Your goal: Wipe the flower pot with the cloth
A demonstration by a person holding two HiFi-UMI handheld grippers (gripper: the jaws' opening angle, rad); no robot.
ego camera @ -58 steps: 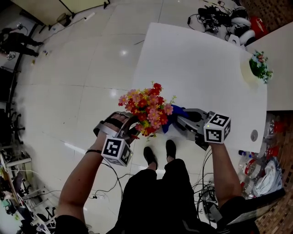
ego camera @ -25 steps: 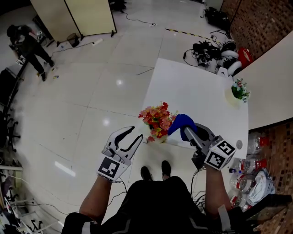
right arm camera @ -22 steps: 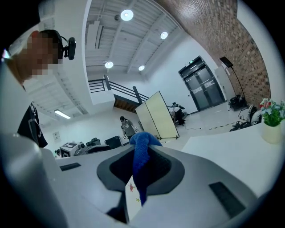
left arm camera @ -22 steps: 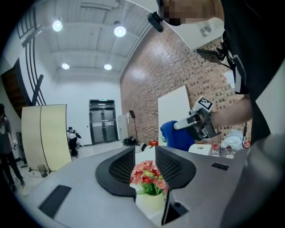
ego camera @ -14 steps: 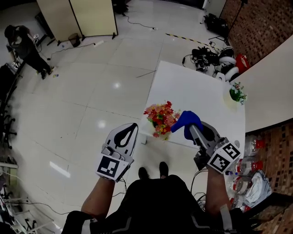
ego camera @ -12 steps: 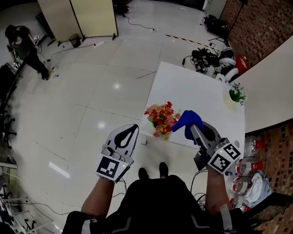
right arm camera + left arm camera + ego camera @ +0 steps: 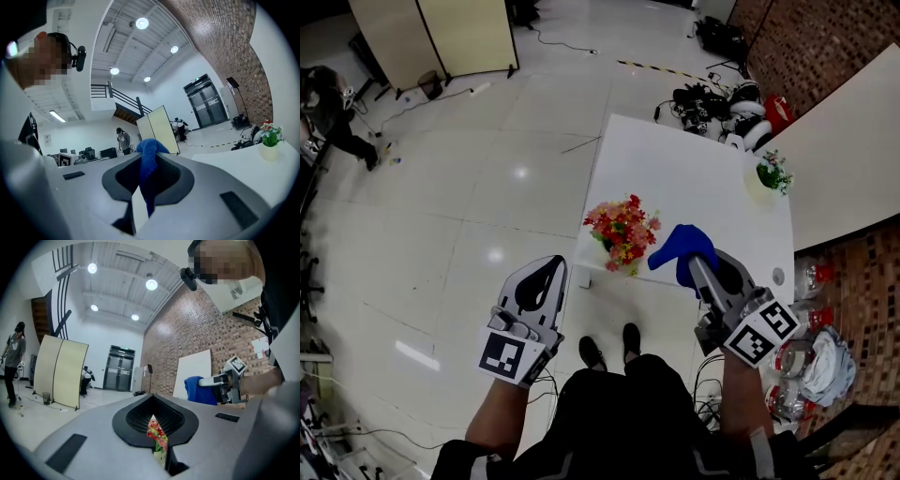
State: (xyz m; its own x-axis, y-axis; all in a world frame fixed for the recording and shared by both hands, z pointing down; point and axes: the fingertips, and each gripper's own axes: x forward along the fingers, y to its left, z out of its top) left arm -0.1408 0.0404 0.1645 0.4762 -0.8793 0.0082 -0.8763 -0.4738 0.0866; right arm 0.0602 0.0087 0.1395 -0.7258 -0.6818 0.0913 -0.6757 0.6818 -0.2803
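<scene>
cloth [image 7: 678, 247] hangs pinched in the closed right gripper [image 7: 695, 269]; the left gripper [image 7: 546, 269] is shut, empty. flower pot [image 7: 622, 262] sits apart at the table's [image 7: 694, 169] near corner. best, i judge, to brace the pot, then wipe below the blooms.

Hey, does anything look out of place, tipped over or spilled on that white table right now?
Nothing is spilled or tipped. The only thing that stands out is the flower pot, upright but close to the near left corner of the table, where a nudge might push it off.
</scene>
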